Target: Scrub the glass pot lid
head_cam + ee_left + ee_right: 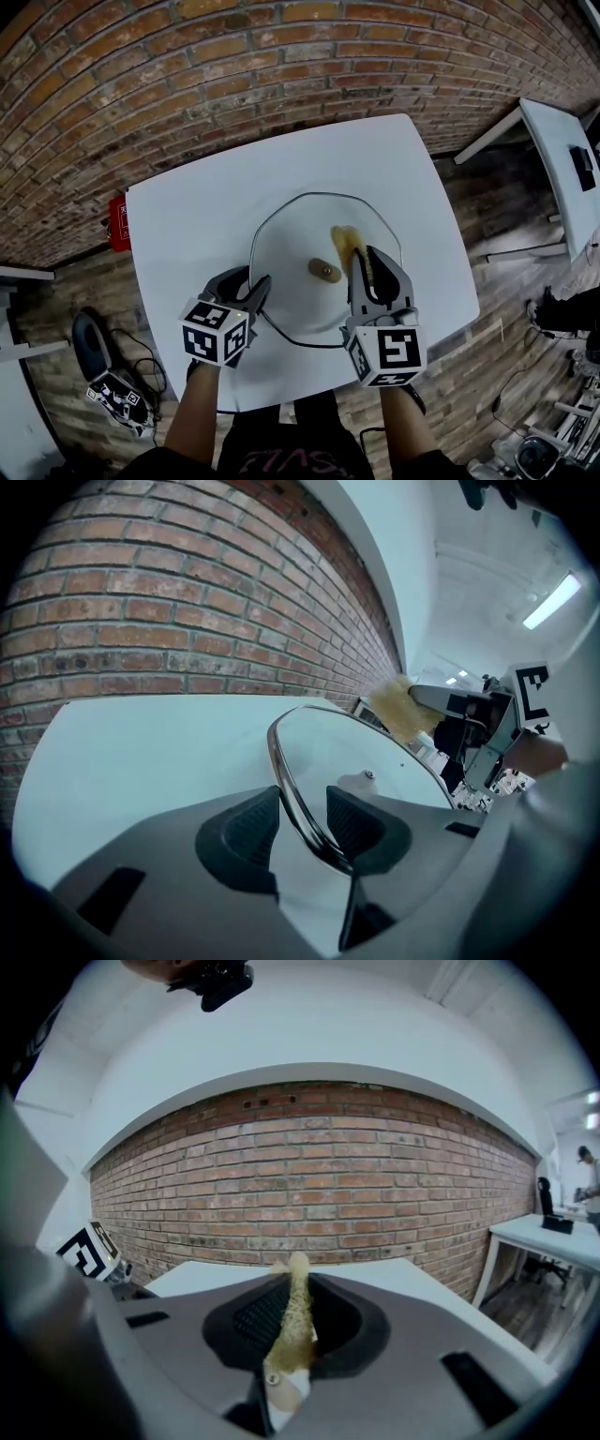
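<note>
The glass pot lid [291,242] lies on the white table [187,216], its brown knob [325,271] near the middle. My left gripper [251,285] is at the lid's near left edge. In the left gripper view the metal rim [284,780] runs between the two pads, and the left gripper [298,819] is shut on it, with the lid [361,752] tilted up. My right gripper [368,264] is over the lid's right half, shut on a yellow sponge [349,242]. The sponge [297,1312] stands pinched between the right gripper's [296,1299] pads.
A brick wall [281,56] runs behind the table. A red object [117,223] sits by the table's left edge. Cables and a marked device [112,389] lie on the wooden floor at left. A second white table [562,169] stands at right, with a person [583,1171] far off.
</note>
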Demonstrator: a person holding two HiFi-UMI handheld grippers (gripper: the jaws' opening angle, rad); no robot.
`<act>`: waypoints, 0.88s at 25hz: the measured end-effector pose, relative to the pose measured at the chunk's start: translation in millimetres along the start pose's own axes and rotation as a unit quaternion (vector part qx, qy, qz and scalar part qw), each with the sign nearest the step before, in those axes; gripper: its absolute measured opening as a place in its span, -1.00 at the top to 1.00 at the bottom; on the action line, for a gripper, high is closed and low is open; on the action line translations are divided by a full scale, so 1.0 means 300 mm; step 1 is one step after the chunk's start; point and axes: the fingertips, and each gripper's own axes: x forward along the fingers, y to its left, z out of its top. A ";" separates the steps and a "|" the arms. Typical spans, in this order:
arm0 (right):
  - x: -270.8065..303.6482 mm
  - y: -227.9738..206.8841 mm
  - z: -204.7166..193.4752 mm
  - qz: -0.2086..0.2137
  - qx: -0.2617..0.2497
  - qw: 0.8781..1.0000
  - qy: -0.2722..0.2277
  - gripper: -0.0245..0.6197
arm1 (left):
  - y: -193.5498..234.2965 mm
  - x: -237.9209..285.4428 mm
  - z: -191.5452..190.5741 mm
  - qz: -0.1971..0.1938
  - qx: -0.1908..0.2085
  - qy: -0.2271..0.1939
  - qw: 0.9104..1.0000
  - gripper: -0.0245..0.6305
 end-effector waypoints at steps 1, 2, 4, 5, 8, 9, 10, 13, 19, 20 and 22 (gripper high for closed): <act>0.020 0.027 0.008 0.010 0.001 1.000 -0.001 0.74 | -0.001 0.000 0.000 0.000 -0.001 0.000 1.000 0.43; 0.040 0.054 0.016 0.020 0.002 1.000 -0.003 0.74 | -0.002 0.001 -0.001 0.000 -0.001 0.001 1.000 0.43; 0.076 0.105 0.026 0.038 0.004 0.999 -0.004 0.74 | -0.003 0.003 -0.002 0.000 -0.003 0.002 1.000 0.43; 0.093 0.129 0.029 0.046 0.004 0.999 -0.003 0.74 | -0.004 0.004 -0.002 -0.001 -0.004 0.003 1.000 0.43; 0.148 0.203 0.028 0.069 0.010 0.998 0.003 0.74 | -0.005 0.007 0.001 -0.005 -0.005 0.003 1.000 0.44; 0.168 0.233 0.024 0.078 0.013 0.997 0.007 0.74 | -0.003 0.008 0.003 -0.007 -0.004 0.003 1.000 0.44; 0.188 0.264 0.018 0.089 0.017 0.996 0.011 0.74 | -0.001 0.008 0.005 -0.008 -0.004 0.003 1.000 0.44; 0.231 0.349 -0.010 0.113 0.019 0.993 0.029 0.74 | 0.006 0.005 0.003 -0.010 -0.006 0.003 1.000 0.44; 0.267 0.365 -0.078 0.108 0.030 0.992 0.065 0.74 | 0.022 -0.005 0.003 -0.006 -0.007 0.006 1.000 0.45; 0.271 0.354 -0.092 0.103 0.031 0.992 0.070 0.74 | 0.024 -0.005 0.003 -0.005 -0.007 0.006 1.000 0.45; 0.276 0.325 -0.113 0.093 0.030 0.992 0.078 0.74 | 0.025 -0.002 0.006 -0.005 -0.005 0.007 1.000 0.45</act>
